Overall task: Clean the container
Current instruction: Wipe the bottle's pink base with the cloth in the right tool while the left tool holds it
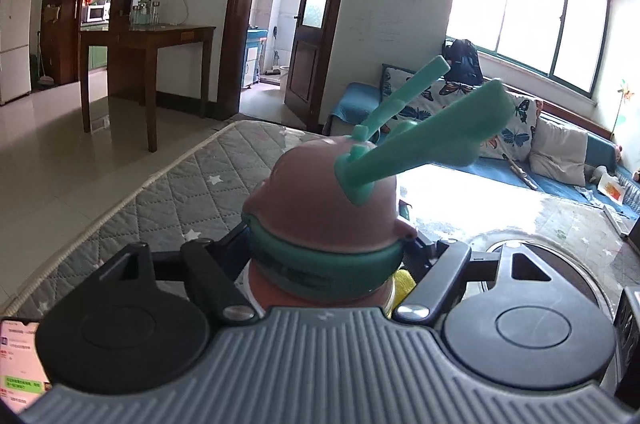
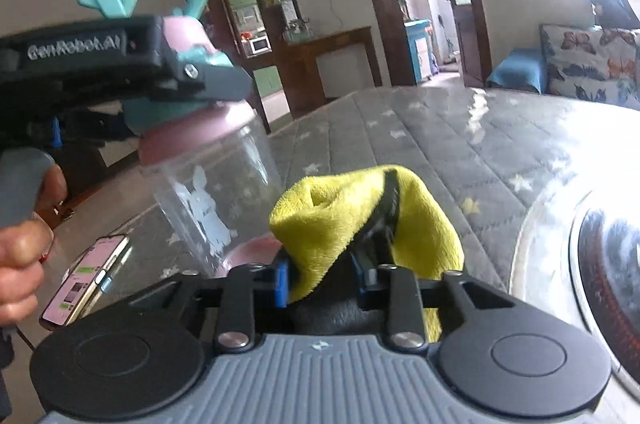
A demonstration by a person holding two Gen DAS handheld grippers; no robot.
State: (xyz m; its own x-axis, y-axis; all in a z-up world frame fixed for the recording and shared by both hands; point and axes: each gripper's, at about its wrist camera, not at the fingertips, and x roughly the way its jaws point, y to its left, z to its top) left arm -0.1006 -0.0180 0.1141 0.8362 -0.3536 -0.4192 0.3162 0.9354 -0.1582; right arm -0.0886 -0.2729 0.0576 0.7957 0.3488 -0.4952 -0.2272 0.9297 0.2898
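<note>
Clamped on the teal collar [image 2: 168, 112] of a clear bottle [image 2: 212, 184], the jaws of the left gripper [image 2: 200, 80] hold the container tilted above a quilted grey mattress [image 2: 400, 128], seen at the left of the right wrist view; a hand [image 2: 20, 256] grips that tool's handle at the frame's left edge. Pink dome lid [image 1: 332, 192] and two teal antlers [image 1: 424, 140] fill the left wrist view, the collar wedged between the black jaw arms. A white rabbit print [image 2: 204, 212] shows on the bottle's clear wall, and a pink base [image 2: 256, 248] sits at its lower end. Below the bottle a phone [image 2: 80, 284] with a lit screen lies on the mattress. To the right of the bottle, the right gripper [image 2: 376, 224] has its jaws closed on a yellow cloth [image 2: 340, 208], which is folded over the fingers and sits just beside the bottle's lower end; whether cloth and bottle touch cannot be told. At the far right a round dark appliance [image 2: 600, 264] rests on the mattress under glare from the windows. Behind, a wooden table [image 1: 148, 40] stands on a tiled floor, and a sofa with butterfly cushions [image 1: 516, 128] lines the window wall
</note>
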